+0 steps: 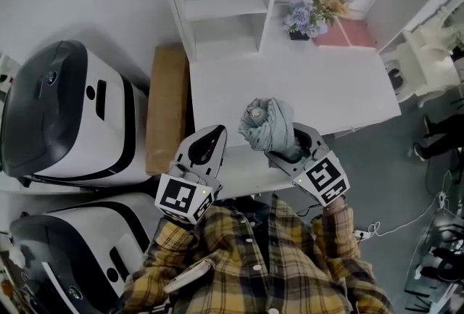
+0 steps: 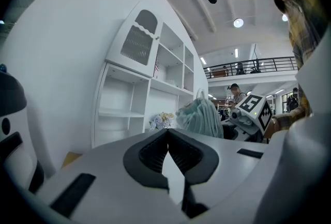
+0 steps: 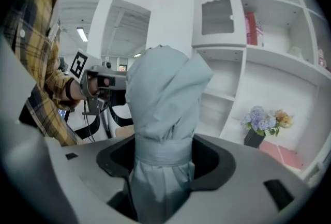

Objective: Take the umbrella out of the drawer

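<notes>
1. Fingers of my right gripper clamped round the folded grey-blue umbrella.
2. Left gripper: fingers pressed together, nothing between them, just beside the right.
3. Umbrella held above the white surface, near the shelf unit.

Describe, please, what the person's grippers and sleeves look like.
The left gripper and right gripper are pale grey shells with black jaw pads; each carries a white cube with black square markers. The sleeves are yellow-and-dark plaid.

Lab-like open hall: mezzanine railing, ceiling lights, white shelf unit, bulky white machines.
</notes>
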`<act>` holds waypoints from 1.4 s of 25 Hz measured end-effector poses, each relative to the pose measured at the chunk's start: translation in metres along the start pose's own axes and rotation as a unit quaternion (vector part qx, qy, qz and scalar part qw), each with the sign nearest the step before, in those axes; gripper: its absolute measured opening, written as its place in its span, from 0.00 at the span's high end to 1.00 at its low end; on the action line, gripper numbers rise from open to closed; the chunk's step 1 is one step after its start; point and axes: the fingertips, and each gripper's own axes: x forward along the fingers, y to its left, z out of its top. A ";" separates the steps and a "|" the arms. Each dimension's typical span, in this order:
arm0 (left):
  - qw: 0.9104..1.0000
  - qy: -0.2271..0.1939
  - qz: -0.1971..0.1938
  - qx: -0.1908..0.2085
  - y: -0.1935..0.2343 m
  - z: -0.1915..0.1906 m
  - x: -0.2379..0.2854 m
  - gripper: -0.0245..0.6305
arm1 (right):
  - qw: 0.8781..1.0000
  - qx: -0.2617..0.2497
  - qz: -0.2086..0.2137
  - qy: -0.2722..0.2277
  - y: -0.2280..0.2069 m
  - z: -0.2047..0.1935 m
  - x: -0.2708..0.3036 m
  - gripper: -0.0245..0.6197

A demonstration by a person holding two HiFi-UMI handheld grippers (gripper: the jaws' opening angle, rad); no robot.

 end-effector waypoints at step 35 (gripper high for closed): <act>0.996 0.005 -0.085 0.013 -0.061 -0.002 0.008 0.93 | 0.942 0.169 -0.181 -0.227 -0.016 0.015 -0.139 0.50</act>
